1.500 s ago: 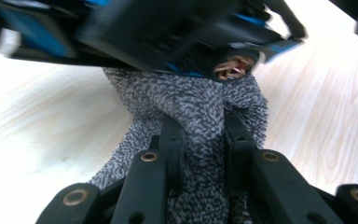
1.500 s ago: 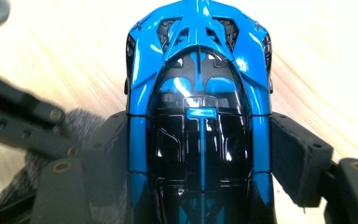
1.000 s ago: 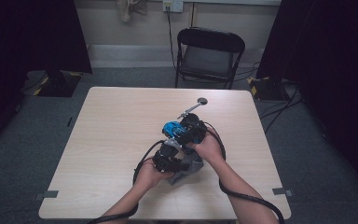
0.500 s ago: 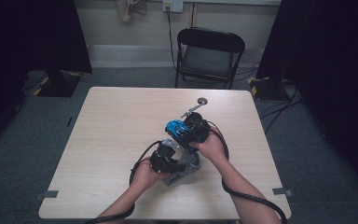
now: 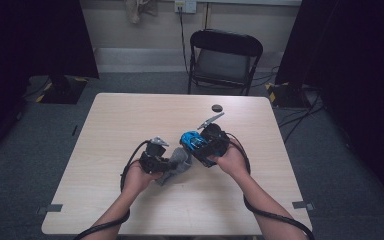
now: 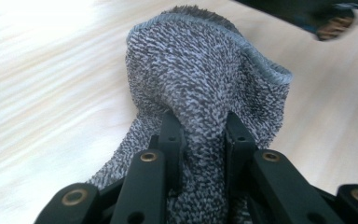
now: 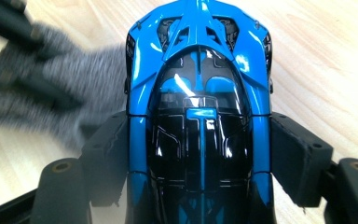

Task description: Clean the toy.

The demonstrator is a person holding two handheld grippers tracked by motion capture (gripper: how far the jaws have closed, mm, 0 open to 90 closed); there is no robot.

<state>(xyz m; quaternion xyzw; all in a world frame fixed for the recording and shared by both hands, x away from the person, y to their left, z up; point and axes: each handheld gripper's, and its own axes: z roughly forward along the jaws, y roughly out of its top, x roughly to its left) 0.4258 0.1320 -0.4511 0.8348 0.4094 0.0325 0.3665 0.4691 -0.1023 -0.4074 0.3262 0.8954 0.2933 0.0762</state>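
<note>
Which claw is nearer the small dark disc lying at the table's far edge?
Right. The right claw, shut on the blue toy car, sits just below the disc. The left claw, pinching the grey cloth, is lower and further left, farther away.

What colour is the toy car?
Glossy blue with black; the toy car shows best in the right gripper view.

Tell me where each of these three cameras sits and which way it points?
High view: above the person's side, looking forward and down on the table; forearms, left gripper and right gripper show.
Left gripper view: rides that gripper, looking along black jaws pinching a grey cloth.
Right gripper view: rides that gripper, looking along jaws clamping a blue toy car.
Shared: cloth and table appear in all three.
</note>
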